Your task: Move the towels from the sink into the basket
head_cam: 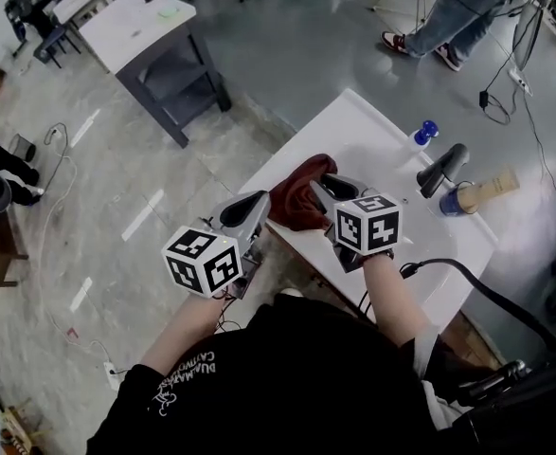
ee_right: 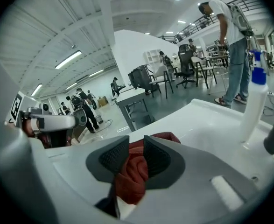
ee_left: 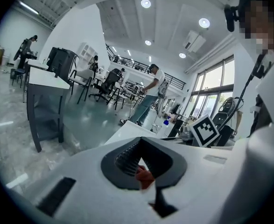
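Note:
A dark red towel point(head_cam: 295, 197) hangs bunched between my two grippers at the left edge of the white counter point(head_cam: 377, 126). My left gripper point(head_cam: 261, 200) reaches it from the left. Its jaws stand closed on a small fold of the red towel point(ee_left: 144, 176) in the left gripper view point(ee_left: 139, 164). My right gripper point(head_cam: 319, 189) comes in from the right. Its jaws point(ee_right: 137, 155) stand partly apart, with a thick wad of the towel point(ee_right: 131, 174) lying loosely in the gap. No basket shows in any view.
On the counter stand a black faucet point(head_cam: 443, 169), a blue-capped spray bottle point(head_cam: 426, 133) and a blue-and-tan item point(head_cam: 476, 193). A grey-framed table point(head_cam: 154, 45) stands on the floor to the far left. A person point(head_cam: 453, 12) stands beyond the counter.

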Demonstrator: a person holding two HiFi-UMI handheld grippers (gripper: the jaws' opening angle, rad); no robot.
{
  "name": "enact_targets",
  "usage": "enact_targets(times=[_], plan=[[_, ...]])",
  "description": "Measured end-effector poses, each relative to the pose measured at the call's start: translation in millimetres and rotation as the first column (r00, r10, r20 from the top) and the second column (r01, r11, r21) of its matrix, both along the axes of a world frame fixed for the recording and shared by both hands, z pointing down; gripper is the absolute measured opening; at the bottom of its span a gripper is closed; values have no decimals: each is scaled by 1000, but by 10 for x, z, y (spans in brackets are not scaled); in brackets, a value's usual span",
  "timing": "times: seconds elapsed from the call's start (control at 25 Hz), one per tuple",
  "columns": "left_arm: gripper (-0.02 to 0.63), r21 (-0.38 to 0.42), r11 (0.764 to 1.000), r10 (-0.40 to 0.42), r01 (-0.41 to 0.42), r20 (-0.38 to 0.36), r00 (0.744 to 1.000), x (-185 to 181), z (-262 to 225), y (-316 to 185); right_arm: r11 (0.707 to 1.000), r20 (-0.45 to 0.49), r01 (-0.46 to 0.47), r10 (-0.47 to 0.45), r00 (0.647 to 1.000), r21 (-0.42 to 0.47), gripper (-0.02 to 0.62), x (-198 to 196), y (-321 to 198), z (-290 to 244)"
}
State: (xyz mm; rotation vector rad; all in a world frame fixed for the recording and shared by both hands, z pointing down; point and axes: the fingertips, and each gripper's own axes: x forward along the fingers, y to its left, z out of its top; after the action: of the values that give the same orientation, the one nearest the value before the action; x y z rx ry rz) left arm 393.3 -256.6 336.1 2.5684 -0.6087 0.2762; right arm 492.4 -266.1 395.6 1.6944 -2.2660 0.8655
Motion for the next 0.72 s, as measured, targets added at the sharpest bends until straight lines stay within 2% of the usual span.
enact_targets(times=[0.08,0.2,0.36,0.48,0.72], plan=[[3,-14,1000,1,0,18,1000,9,87,-68,999,14,9,-9,1000,-40,120,-2,-77,166],[3,-31,999,-3,4,29,1000,33,178,-169,994,24,40,-37,999,-100,238,-25,-186,401],[3,-43,999,8,-6,50,999,46,254,-189,986,41,70,-64,997,-154,239,-103,-237,626],[3,-53,999,10,-7,64,998,42,286,-165,983,11,85,-84,996,-164,230,-119,-247,723],[3,-73,997,-13,19,75,997,-97,372,-144,985,-45,27,-35,998,-168,156,-37,-294,783]])
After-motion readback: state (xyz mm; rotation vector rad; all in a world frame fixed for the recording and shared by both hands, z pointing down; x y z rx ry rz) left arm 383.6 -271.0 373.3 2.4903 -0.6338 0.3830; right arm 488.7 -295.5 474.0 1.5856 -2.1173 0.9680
